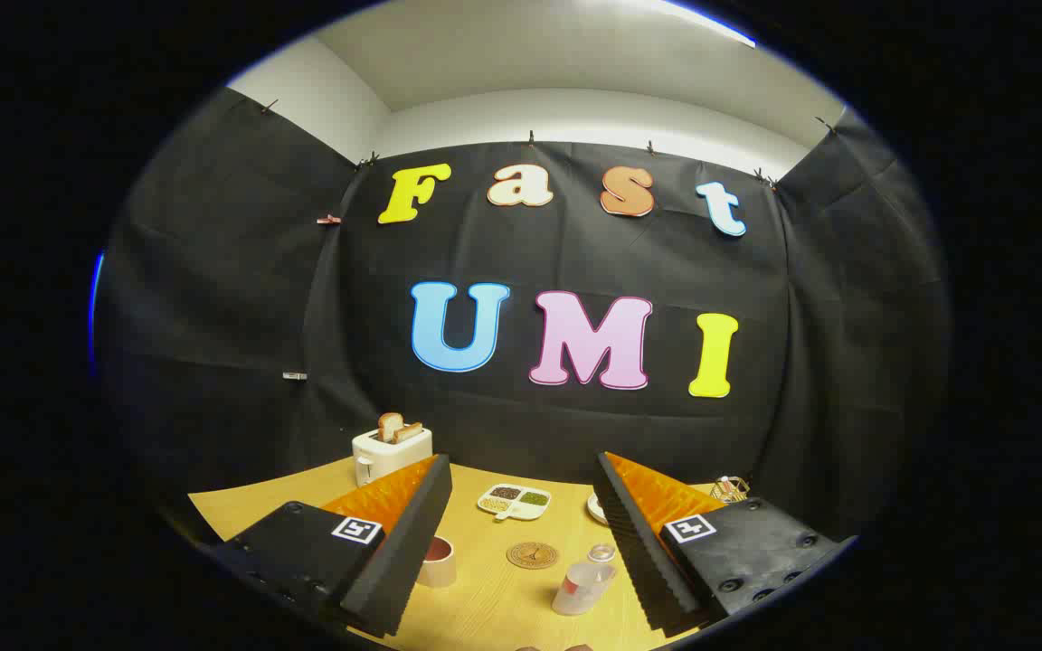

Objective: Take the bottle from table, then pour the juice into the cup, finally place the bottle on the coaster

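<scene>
The gripper (521,506) hangs above the table (232,511), jaws spread wide and holding nothing — ready for the bottle (582,586) standing near its right finger. Cup (438,561) and coaster (532,554) wait close by — a short pour, I'd guess.

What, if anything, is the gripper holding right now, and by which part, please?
Nothing is held. The gripper is open, and the bottle stands on the table between its fingers, untouched.
</scene>
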`<state>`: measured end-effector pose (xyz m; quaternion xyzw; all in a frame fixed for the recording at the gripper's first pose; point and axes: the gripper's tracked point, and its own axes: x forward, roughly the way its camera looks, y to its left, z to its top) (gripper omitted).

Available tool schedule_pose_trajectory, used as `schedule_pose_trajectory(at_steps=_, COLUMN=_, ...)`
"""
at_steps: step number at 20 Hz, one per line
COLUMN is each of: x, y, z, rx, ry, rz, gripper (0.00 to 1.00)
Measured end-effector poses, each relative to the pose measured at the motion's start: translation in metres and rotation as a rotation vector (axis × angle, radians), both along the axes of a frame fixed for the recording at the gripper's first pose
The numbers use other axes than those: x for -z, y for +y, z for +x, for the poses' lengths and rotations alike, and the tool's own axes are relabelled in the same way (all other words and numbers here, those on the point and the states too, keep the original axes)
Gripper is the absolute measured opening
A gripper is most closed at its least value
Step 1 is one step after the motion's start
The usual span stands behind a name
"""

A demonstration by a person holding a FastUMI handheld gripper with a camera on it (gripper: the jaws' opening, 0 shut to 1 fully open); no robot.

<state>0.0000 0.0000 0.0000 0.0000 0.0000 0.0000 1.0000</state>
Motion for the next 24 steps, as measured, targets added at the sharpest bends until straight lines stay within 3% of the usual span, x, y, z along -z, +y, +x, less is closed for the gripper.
schedule_pose_trajectory(at_steps=10, x=0.022, y=-0.02, z=0.005, rx=0.091, ry=0.062, rz=0.018, gripper=0.97)
schedule_pose_trajectory(at_steps=24, x=0.043, y=-0.023, z=0.007, rx=0.145, ry=0.115, rz=0.023, gripper=0.97)
